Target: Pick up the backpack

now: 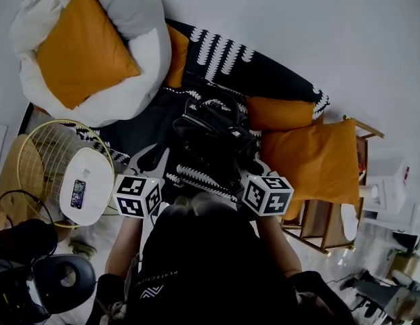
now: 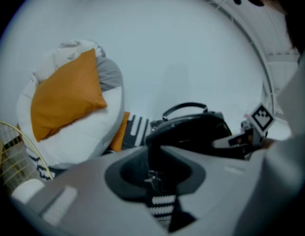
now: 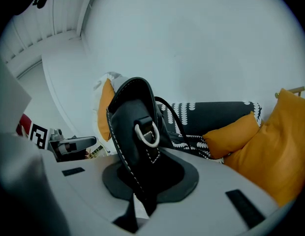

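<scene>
My left claw [image 2: 160, 181] pinches a black strap [image 2: 153, 154] of the backpack [image 2: 192, 129], and my right claw [image 3: 142, 186] is clamped on its stitched edge, just below a metal ring [image 3: 148, 132]. The backpack sits between the 2 claws, over the black patterned sofa [image 1: 264, 73] and just left of 2 orange cushions [image 1: 311, 158].
</scene>
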{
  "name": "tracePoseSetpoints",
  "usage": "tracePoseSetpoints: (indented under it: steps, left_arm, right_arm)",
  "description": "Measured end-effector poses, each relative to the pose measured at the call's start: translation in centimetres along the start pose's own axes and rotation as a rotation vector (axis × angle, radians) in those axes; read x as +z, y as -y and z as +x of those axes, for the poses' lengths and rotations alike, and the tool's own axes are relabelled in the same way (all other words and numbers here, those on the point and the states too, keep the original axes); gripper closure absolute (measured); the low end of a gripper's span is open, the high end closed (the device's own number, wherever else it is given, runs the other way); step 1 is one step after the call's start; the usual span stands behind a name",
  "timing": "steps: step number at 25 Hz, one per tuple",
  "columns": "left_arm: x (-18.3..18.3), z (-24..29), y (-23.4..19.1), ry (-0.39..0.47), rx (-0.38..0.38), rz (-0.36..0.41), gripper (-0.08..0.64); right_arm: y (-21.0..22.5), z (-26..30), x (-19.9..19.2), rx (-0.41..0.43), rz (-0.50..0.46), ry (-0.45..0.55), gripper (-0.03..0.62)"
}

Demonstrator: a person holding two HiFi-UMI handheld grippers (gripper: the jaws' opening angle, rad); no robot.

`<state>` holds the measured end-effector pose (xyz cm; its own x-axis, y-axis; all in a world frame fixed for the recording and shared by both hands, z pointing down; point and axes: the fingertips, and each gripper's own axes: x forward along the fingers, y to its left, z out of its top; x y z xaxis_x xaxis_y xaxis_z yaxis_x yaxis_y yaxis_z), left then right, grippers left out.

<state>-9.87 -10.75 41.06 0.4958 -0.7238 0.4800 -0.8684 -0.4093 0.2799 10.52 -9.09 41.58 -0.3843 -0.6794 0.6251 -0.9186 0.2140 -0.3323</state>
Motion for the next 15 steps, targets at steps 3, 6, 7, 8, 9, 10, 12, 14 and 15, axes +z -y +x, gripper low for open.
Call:
tracePoseSetpoints:
  steps: [3,6,7,8,9,10,12,14,15]
  left_arm:
    - [0.0,-0.7,0.2,0.015,-0.003,-0.015,0.472]
    - [0.3,-1.2,0.3,0.033,-0.004,-0.021,0.472]
    - [0.4,-1.3,0.3,0.04,-0.004,-0.022,0.472]
    - [0.6,-1.4,0.3,0.046,-0.004,-0.023,0.472]
    - [0.7,-1.6,0.3,0.052,-0.004,-0.024,0.472]
    - [0.8,-1.7,0.4,0.058,-0.005,-0.024,0.472]
    - [1.1,-2.0,0.6,0.069,-0.006,-0.024,0.472]
    - [1.2,-2.3,0.7,0.078,-0.007,-0.024,0.474]
    - [1.3,-2.4,0.8,0.081,-0.007,-0.024,0.474]
  right_arm:
    - [-0.5,-0.8,-0.1,0.003,-0.006,0.003,0.548]
    - [-0.7,-1.3,-0.2,-0.001,-0.004,0.004,0.549]
    - [-0.8,-1.4,-0.2,-0.002,-0.004,0.005,0.549]
    - [-0.9,-1.5,-0.2,-0.004,-0.006,0.006,0.548]
    - [-0.9,-1.6,-0.1,-0.006,-0.009,0.007,0.548]
    - [-1.0,-1.7,-0.1,-0.008,-0.012,0.01,0.548]
    - [-1.2,-2.0,-0.1,-0.01,-0.02,0.017,0.549]
    - [-1.4,-2.2,0.0,-0.012,-0.031,0.023,0.549]
    - [-1.5,-2.3,0.0,-0.013,-0.038,0.024,0.548]
